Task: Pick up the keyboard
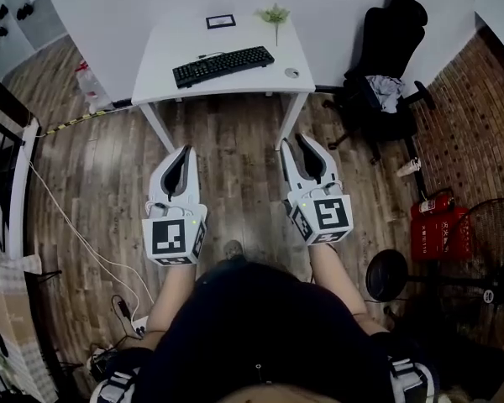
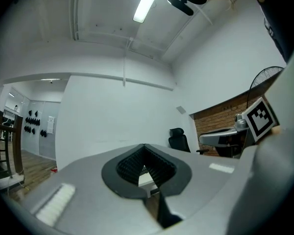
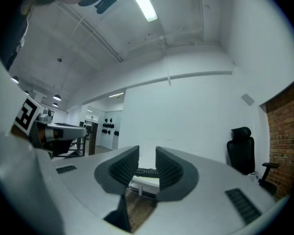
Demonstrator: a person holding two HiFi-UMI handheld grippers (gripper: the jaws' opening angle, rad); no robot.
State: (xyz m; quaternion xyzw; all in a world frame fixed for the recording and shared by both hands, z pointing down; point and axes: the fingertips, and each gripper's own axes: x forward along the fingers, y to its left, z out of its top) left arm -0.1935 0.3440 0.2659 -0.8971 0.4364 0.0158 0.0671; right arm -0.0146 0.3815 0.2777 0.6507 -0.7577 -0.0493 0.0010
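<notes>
A black keyboard (image 1: 223,65) lies across a white table (image 1: 160,65) at the far side of the wooden floor. Both grippers hang over the floor, well short of the table and level with each other. My left gripper (image 1: 186,149) is shut, its dark pads meeting at the tip (image 2: 145,147) with nothing between them. My right gripper (image 1: 295,139) stands open and empty (image 3: 147,153). Through the gap of the right gripper's jaws the keyboard (image 3: 147,171) shows far off on the table's edge.
A small plant (image 1: 275,13), a dark framed card (image 1: 221,21) and a round object (image 1: 292,72) share the table. A black office chair (image 1: 385,65) stands right of it. Red fire extinguishers (image 1: 441,229) and a fan (image 1: 496,242) sit right; a railing (image 1: 4,166) runs left.
</notes>
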